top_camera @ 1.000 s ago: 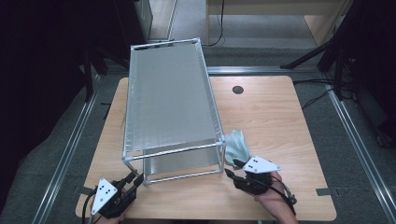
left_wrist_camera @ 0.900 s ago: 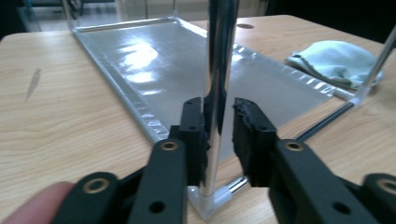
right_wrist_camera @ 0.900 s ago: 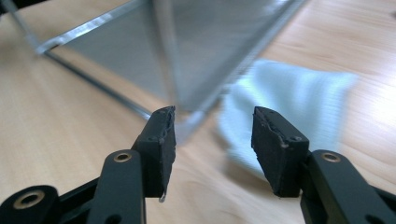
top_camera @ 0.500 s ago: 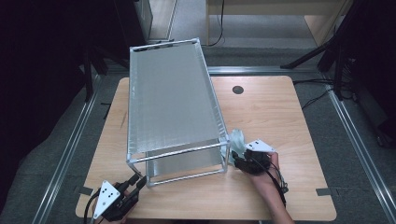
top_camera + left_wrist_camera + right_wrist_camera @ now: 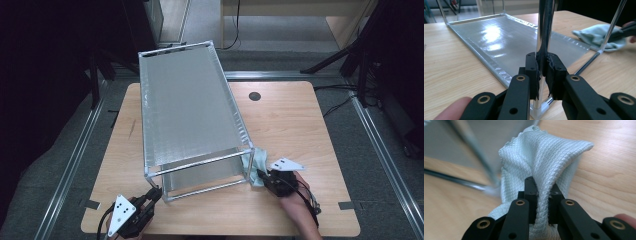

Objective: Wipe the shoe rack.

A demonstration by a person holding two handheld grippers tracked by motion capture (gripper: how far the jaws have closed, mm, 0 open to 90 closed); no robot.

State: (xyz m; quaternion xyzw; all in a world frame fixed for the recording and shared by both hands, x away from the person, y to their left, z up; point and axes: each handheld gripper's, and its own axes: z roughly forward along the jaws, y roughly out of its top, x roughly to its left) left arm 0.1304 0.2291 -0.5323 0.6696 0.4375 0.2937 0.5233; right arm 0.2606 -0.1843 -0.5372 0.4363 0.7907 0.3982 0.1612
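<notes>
Cloth (image 5: 541, 157) now pinched in right tongs (image 5: 541, 202), left tongs (image 5: 543, 72) clamped on rack post (image 5: 544, 30)

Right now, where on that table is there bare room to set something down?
The widest bare wood on the table lies right of the metal rack, around the dark round hole. A narrower strip runs along the rack's left. The near edge is crowded: the left gripper, the right gripper and the pale cloth.

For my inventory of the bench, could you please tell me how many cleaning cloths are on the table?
1. The pale green cloth lies bunched on the table by the metal rack's near right corner post, pinched in the right gripper. Another could be hidden under the rack's shelf.
</notes>
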